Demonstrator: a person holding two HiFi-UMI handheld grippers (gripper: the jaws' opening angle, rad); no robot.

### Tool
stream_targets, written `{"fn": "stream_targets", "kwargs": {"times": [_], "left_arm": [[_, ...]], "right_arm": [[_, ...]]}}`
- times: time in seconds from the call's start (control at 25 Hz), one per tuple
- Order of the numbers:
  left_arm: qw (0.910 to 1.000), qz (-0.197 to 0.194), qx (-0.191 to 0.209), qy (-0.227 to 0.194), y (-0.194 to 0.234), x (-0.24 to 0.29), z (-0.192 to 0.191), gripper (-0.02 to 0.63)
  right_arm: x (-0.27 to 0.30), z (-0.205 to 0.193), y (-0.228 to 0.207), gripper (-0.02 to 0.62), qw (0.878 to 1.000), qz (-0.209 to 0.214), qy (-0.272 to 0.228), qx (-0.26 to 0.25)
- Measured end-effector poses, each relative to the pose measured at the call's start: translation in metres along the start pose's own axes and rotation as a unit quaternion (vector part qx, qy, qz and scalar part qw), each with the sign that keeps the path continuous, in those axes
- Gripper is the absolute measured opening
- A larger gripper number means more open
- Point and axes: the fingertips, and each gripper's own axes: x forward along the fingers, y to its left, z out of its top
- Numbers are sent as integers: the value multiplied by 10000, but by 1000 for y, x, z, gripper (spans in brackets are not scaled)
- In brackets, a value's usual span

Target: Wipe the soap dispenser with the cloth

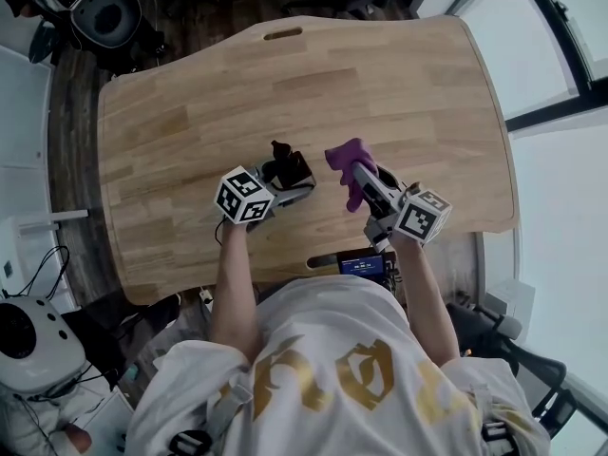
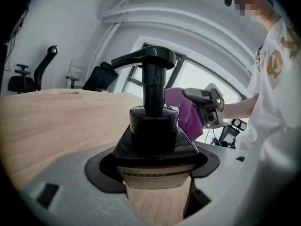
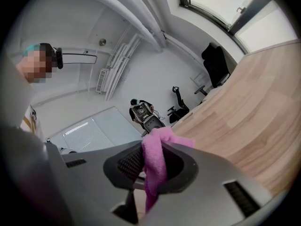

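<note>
A black soap dispenser (image 2: 153, 126) with a pump head and a pale label sits clamped between the jaws of my left gripper (image 2: 155, 173); in the head view the soap dispenser (image 1: 288, 168) is held just above the wooden table (image 1: 190, 112) by the left gripper (image 1: 285, 180). My right gripper (image 3: 153, 171) is shut on a purple cloth (image 3: 155, 161). From the head view the cloth (image 1: 350, 162) hangs from the right gripper (image 1: 362, 180), a short gap to the right of the dispenser. The left gripper view shows the cloth (image 2: 183, 112) behind the pump.
The table has a slot handle (image 1: 283, 34) at its far edge and a small device with a blue screen (image 1: 363, 265) at the near edge. Office chairs (image 1: 95, 8) stand beyond the table's far left. Windows (image 1: 560, 65) run along the right.
</note>
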Motion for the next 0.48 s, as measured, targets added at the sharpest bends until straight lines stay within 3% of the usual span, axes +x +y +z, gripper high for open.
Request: {"fn": "stream_targets", "kwargs": {"times": [0.24,0.48], "left_arm": [[9996,-53,96,254,12,11,-13,337],[9976,140,335,595,26,15,-32,337]], "right_arm": [[0,0,-8,61,9999,-81,87,2],[4,-4,-14,61,9998,-112,152,40]]}}
